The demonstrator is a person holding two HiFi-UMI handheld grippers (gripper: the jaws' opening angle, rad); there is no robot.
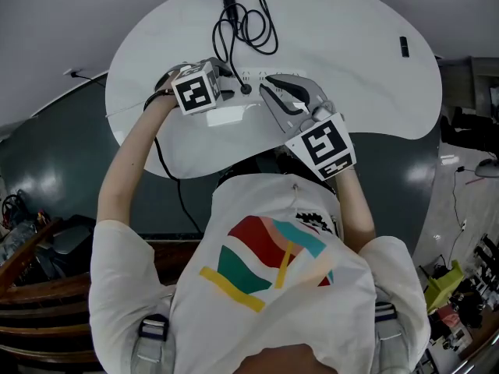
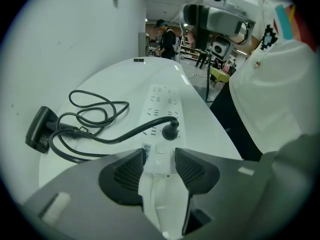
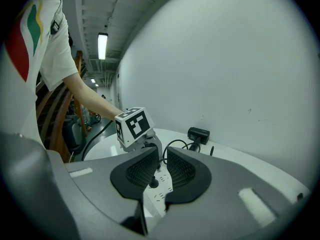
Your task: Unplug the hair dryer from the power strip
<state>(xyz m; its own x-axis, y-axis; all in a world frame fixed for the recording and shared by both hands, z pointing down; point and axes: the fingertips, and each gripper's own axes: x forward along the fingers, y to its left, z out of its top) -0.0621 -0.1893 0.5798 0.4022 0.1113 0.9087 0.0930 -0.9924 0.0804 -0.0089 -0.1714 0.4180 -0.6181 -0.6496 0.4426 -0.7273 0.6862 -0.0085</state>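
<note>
A white power strip [image 2: 162, 106] lies on the white round table [image 1: 366, 76]. The hair dryer's black plug [image 2: 170, 130] sits in one of its sockets, and the black cord [image 2: 95, 111] loops back to the black hair dryer [image 2: 39, 130] near the wall. My left gripper [image 2: 160, 156] is shut on the strip's near end, a pad against each side. My right gripper [image 3: 162, 156] is open by a narrow gap and points at the plug [image 3: 154, 183], which shows through the gap without being touched. In the head view the right gripper [image 1: 269, 92] is just right of the plug [image 1: 246, 89].
A small black object [image 1: 404, 46] lies at the table's far right. The table stands against a pale wall [image 3: 240, 59]. Wooden shelving [image 1: 31, 287] and clutter fill the floor to the left, and people [image 2: 167, 39] stand far off.
</note>
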